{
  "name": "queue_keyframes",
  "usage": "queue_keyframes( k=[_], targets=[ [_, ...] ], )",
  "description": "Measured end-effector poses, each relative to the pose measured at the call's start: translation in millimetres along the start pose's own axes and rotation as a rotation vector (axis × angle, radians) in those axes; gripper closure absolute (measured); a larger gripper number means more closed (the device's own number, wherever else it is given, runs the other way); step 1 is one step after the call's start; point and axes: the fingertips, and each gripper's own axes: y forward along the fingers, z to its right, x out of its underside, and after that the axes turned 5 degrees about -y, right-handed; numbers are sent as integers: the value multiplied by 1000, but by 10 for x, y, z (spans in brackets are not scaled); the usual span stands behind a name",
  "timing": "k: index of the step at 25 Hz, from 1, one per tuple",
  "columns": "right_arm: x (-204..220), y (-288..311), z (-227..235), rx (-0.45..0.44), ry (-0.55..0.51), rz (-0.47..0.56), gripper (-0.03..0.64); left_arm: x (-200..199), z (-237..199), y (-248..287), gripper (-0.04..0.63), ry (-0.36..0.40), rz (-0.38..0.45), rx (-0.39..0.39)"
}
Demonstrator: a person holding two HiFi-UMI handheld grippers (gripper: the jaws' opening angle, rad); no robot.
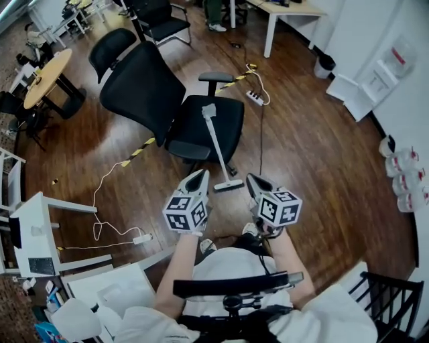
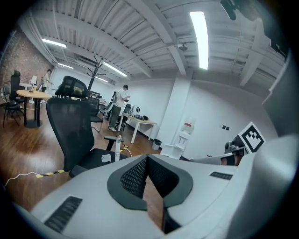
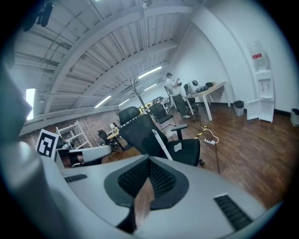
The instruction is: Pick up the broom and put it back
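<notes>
Since the broom [image 1: 216,144] leans untouched on the chair [image 1: 141,87], nothing's done yet — left gripper [image 1: 200,174] and right gripper [image 1: 252,179] both closed, empty.

In the left gripper view only the top of the broom [image 2: 117,142] pokes up at the middle left — the rest is behind the left gripper [image 2: 147,158]. In the right gripper view the right gripper [image 3: 149,158] covers the low end of the broom. In the head view the office chair [image 1: 144,94] hides most of its own base under the seat. At the top edge a person [image 1: 214,17] is cut off — only legs show. The white table [image 1: 288,12] at the upper right and the black chair [image 1: 389,281] in the lower right corner run off the frame. The white things [image 1: 401,163] by the right edge are too small to tell.
</notes>
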Motion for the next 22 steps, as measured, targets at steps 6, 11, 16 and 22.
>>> queue_keyframes(
  k=[6, 11, 16, 22],
  targets=[
    [68, -127, -114, 43, -13, -5, 604, -29, -15, -92, 589, -5, 14, 26],
    [2, -180, -136, 55, -33, 5, 606, -85, 7, -149, 589, 13, 27, 31],
    [-75, -176, -202, 43, -60, 11, 606, -97, 63, -172, 589, 21, 31, 37],
    [-146, -133, -245, 37, -65, 21, 606, -167, 26, -207, 589, 27, 42, 28]
  ],
)
